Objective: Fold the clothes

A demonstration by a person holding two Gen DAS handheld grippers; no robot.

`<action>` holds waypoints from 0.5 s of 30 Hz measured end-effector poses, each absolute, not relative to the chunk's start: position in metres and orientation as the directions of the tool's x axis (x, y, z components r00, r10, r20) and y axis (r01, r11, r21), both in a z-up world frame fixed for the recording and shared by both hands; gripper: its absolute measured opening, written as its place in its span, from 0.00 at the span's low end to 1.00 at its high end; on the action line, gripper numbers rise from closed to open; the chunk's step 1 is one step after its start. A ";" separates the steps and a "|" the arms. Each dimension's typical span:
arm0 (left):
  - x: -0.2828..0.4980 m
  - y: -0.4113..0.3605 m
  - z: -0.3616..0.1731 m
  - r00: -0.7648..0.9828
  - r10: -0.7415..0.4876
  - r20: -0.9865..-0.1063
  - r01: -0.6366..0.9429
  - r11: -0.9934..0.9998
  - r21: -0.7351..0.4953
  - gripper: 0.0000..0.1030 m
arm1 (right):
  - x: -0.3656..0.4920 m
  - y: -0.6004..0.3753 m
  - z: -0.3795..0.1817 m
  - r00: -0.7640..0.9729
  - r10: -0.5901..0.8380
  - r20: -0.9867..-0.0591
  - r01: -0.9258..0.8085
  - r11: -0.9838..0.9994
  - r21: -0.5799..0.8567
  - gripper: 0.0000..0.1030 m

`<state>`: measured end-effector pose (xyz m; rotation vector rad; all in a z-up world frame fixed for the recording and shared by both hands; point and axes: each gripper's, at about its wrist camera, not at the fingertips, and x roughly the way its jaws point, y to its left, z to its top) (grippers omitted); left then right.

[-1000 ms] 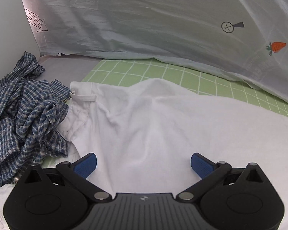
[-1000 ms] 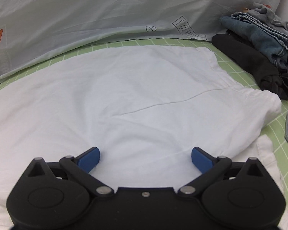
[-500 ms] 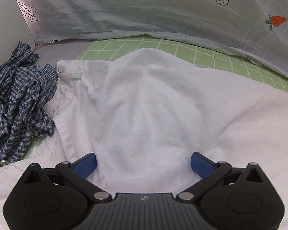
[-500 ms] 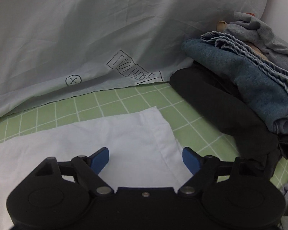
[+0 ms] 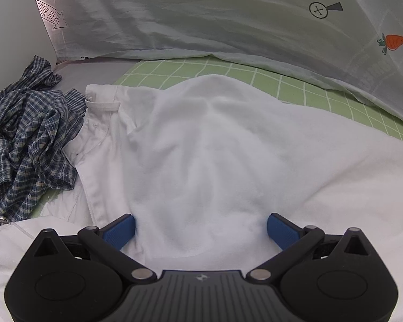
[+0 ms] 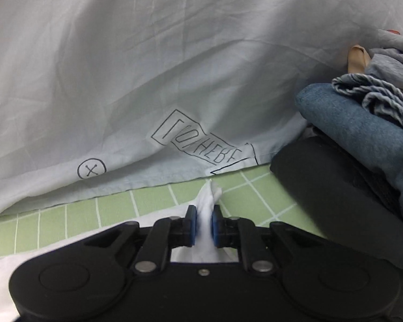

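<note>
A white shirt [image 5: 215, 147] lies spread over the green checked mat [image 5: 295, 86], its collar and placket at the left. My left gripper [image 5: 201, 232] hovers over a raised hump of the shirt with its blue pads wide apart, open. In the right wrist view a corner of the white shirt [image 6: 208, 196] is bunched up between the blue pads. My right gripper [image 6: 202, 226] is closing and its pads press on that cloth, over the far edge of the mat [image 6: 147, 201].
A crumpled blue plaid shirt [image 5: 27, 139] lies left of the white shirt. A pale printed sheet [image 5: 201, 21] hangs along the back. To the right, folded clothes are stacked: a black garment [image 6: 335, 187], a blue one [image 6: 362, 128] and grey ones [image 6: 389, 59].
The right gripper swept to the shirt's far right corner near the stack and closed on it. The left view barely shifted, its jaws staying wide.
</note>
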<state>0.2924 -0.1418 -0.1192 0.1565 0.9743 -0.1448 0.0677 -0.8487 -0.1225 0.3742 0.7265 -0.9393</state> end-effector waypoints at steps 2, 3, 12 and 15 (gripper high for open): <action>0.293 -0.143 -0.118 0.550 -0.045 -0.834 0.191 0.979 0.074 1.00 | 0.073 -0.840 -0.115 0.325 -0.634 -0.702 0.843 0.531 -0.090 0.28; 0.293 -0.144 -0.118 0.547 -0.037 -0.836 0.189 0.979 0.081 1.00 | 0.073 -0.832 -0.110 0.288 -0.669 -0.685 0.849 0.509 -0.141 0.45; 0.270 -0.142 -0.105 0.557 -0.056 -0.829 0.217 0.973 0.080 1.00 | -0.010 -0.682 -0.089 0.402 -0.662 -0.633 0.833 0.552 -0.047 0.70; 0.259 -0.137 -0.092 0.562 -0.081 -0.823 0.236 0.969 0.065 1.00 | -0.038 -0.664 -0.107 0.395 -0.607 -0.689 0.828 0.560 -0.019 0.70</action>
